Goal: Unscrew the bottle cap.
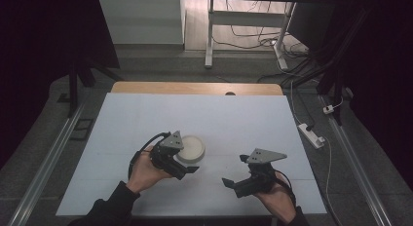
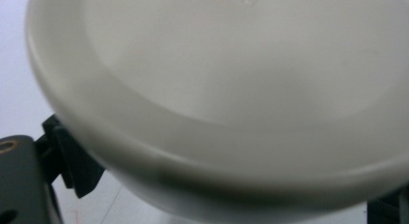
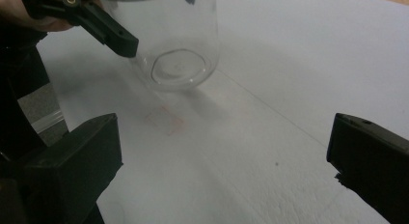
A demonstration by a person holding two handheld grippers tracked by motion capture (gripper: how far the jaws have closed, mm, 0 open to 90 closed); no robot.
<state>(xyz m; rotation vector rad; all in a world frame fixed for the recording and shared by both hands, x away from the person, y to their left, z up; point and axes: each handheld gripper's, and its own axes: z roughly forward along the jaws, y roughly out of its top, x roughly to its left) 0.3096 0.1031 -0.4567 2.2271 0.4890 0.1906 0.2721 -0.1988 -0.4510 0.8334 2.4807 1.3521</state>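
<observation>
A clear glass jar (image 3: 181,50) with a white lid (image 1: 191,147) stands on the white table sheet (image 1: 146,114), left of centre. My left gripper (image 1: 187,160) reaches in from the jar's near-left side. Its jaws sit on either side of the jar just under the lid, and the near one rests against the glass. In the left gripper view the lid (image 2: 231,89) looms very close between the jaws. My right gripper (image 1: 234,169) hovers to the right of the jar, open with nothing between its fingers and pointed towards the jar.
The sheet covers a wooden tabletop (image 1: 195,87) whose far edge shows. A power strip (image 1: 311,135) and cables lie on the floor at the right. A white desk frame (image 1: 210,36) stands beyond the table.
</observation>
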